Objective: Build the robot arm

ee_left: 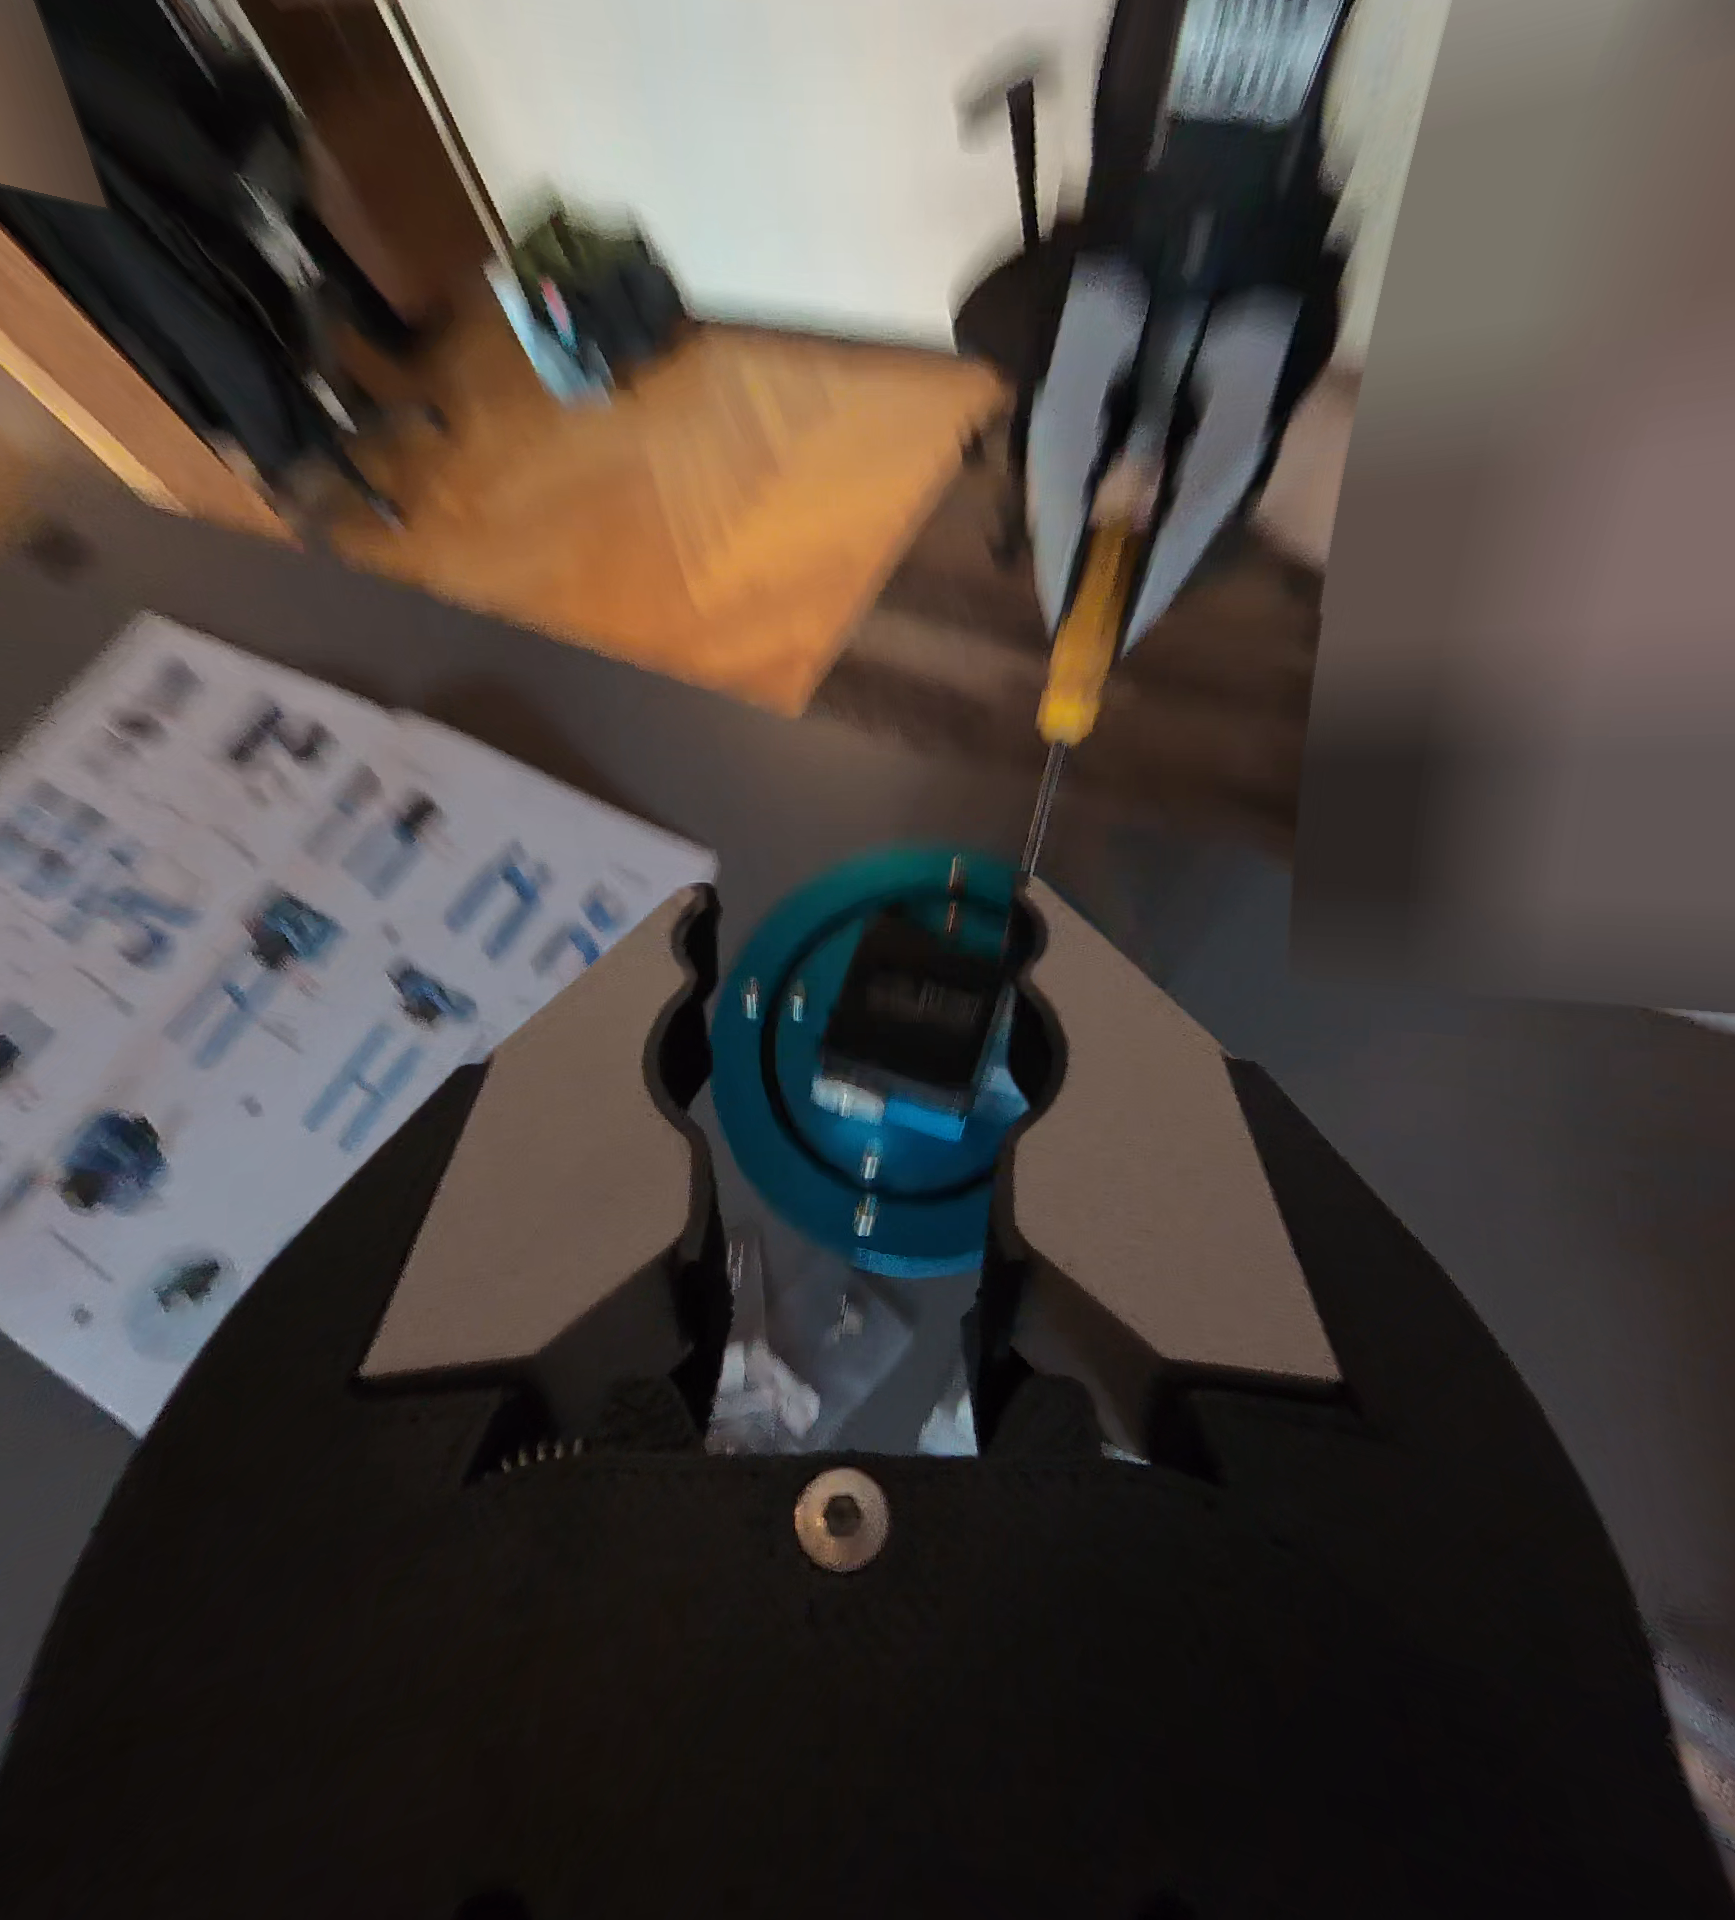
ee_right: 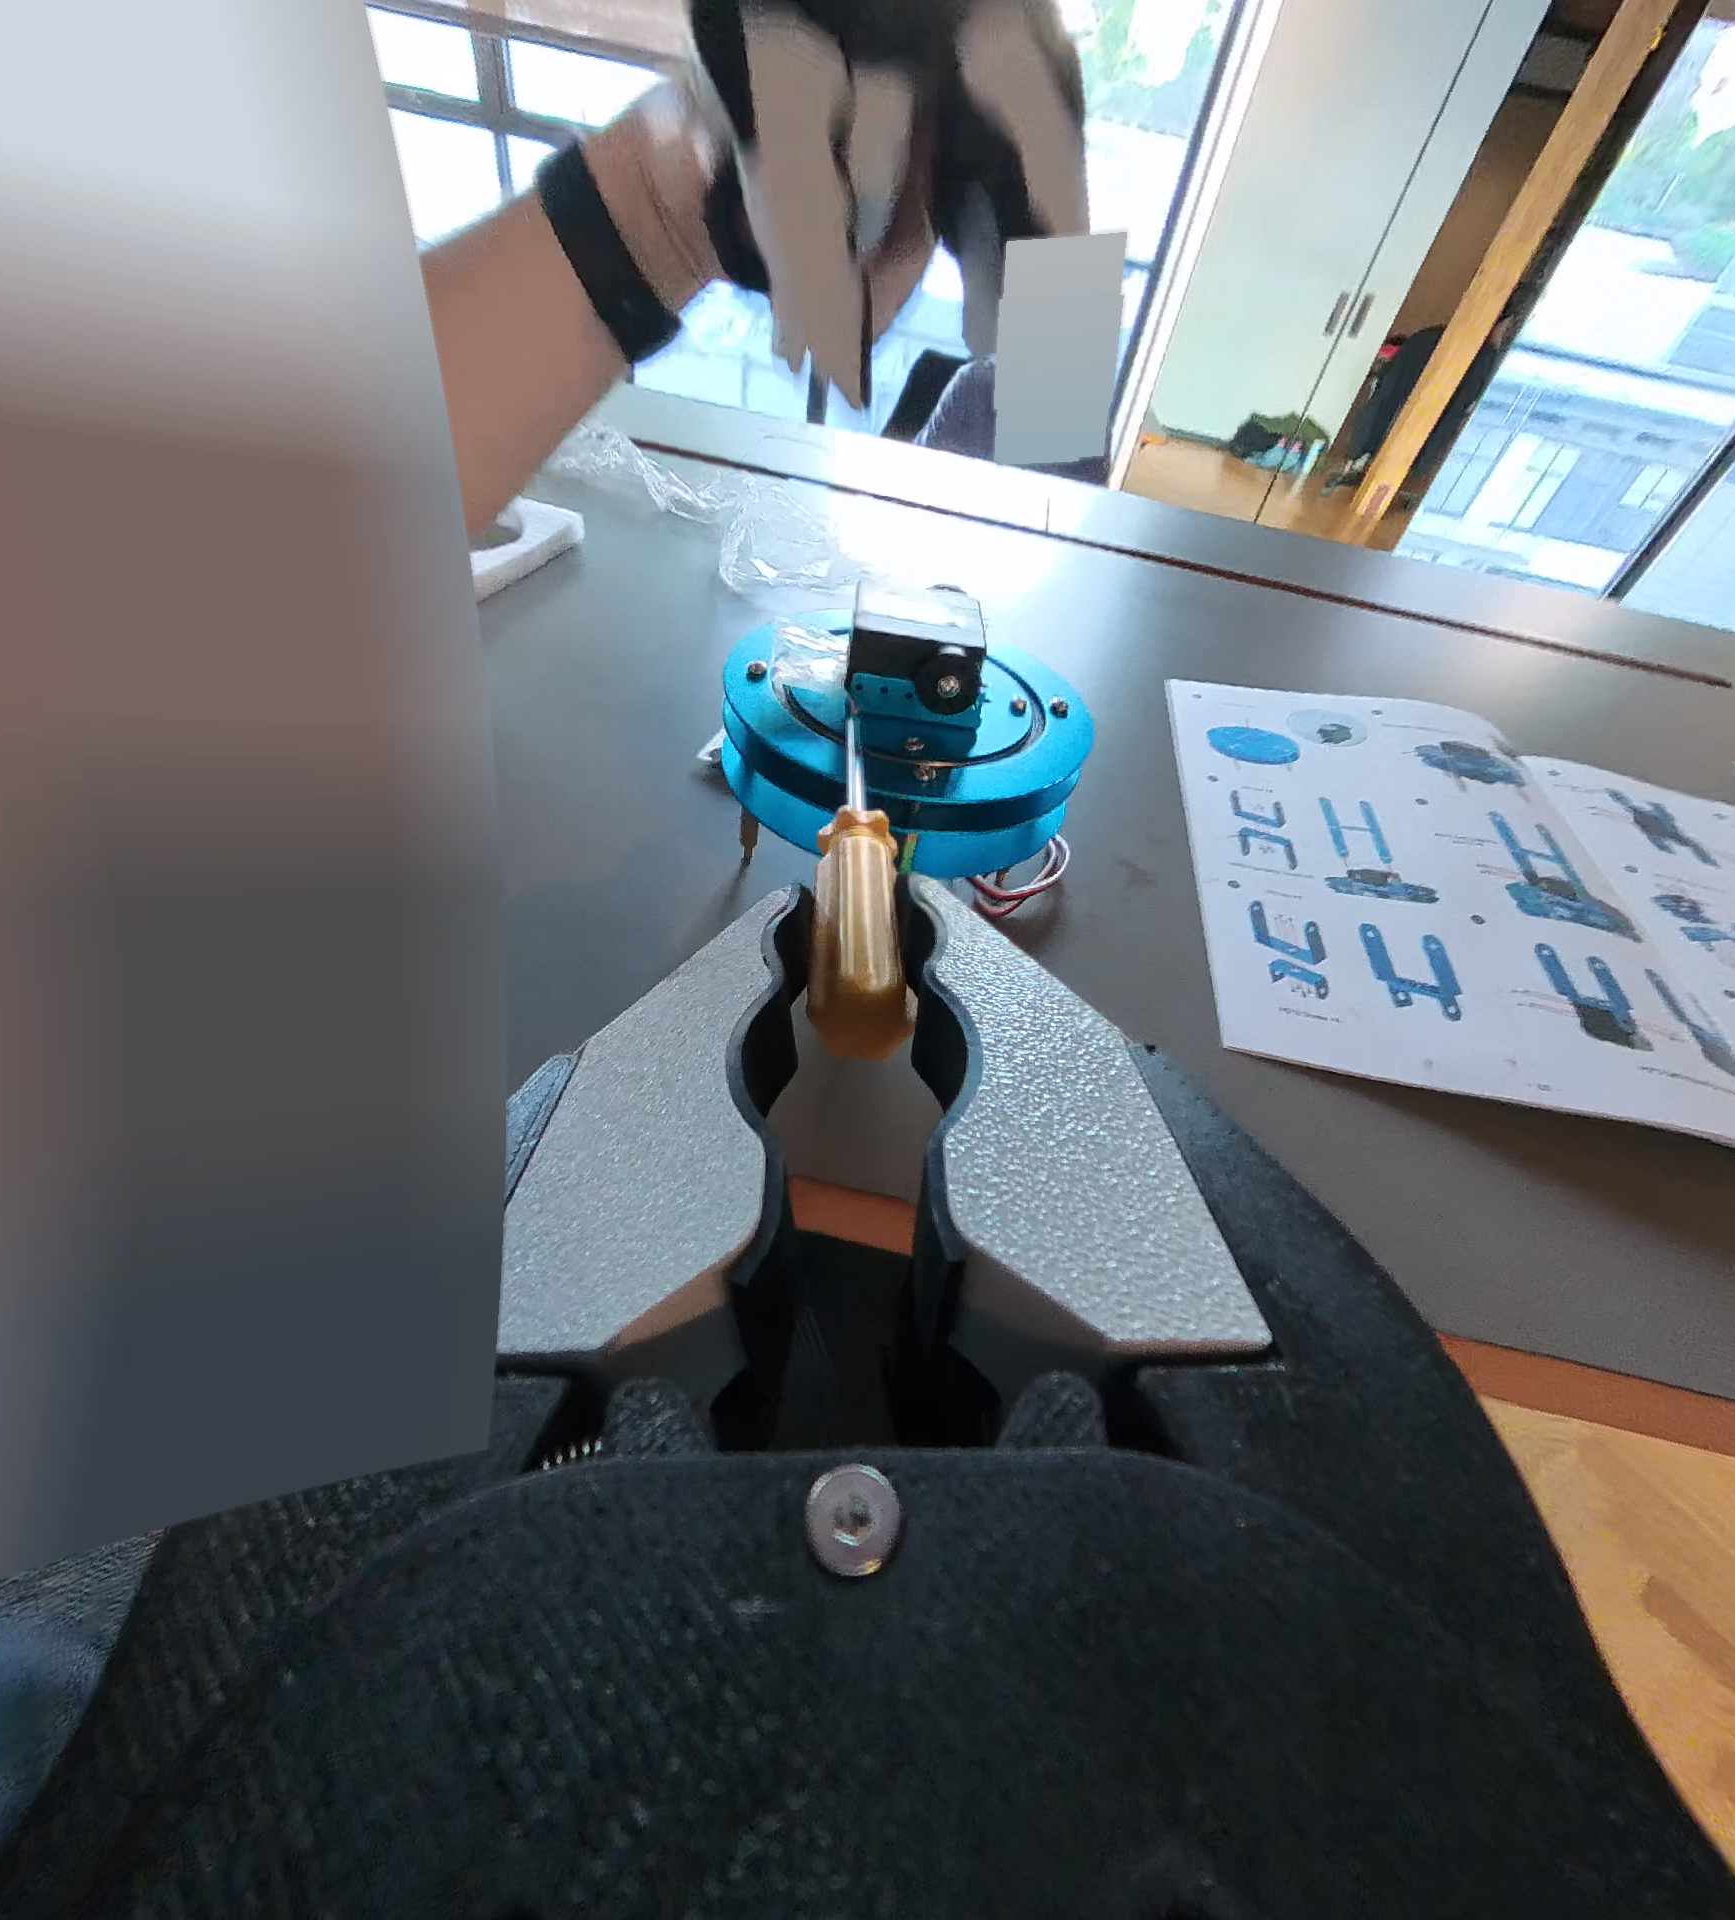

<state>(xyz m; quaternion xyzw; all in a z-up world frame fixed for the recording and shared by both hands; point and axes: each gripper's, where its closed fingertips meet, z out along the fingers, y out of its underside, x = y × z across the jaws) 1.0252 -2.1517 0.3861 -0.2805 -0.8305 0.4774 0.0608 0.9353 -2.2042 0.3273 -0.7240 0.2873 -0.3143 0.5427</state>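
A round blue two-tier metal base (ee_right: pixel 946 810) stands on the dark table (ee_right: pixel 614 831) and carries a black servo (ee_right: pixel 910 644) in a blue bracket. My right gripper (ee_right: pixel 861 894) is shut on the amber handle of a screwdriver (ee_right: pixel 858 966), whose shaft reaches the bracket's left edge. My left gripper (ee_left: pixel 868 904) is open and empty, hovering above the base (ee_left: pixel 790 1143) and servo (ee_left: pixel 910 1008). It is blurred at the top of the right wrist view (ee_right: pixel 842 384). The right gripper (ee_left: pixel 1102 623) with the screwdriver (ee_left: pixel 1076 696) shows beyond the base.
An open instruction booklet (ee_right: pixel 1465 904) lies on the table beside the base, and shows in the left wrist view (ee_left: pixel 219 935). Crumpled clear plastic bags (ee_right: pixel 769 530) and a white foam piece (ee_right: pixel 530 540) lie behind the base. Thin wires (ee_right: pixel 1024 883) trail from under it. The table's edge and wooden floor (ee_right: pixel 1673 1610) are near.
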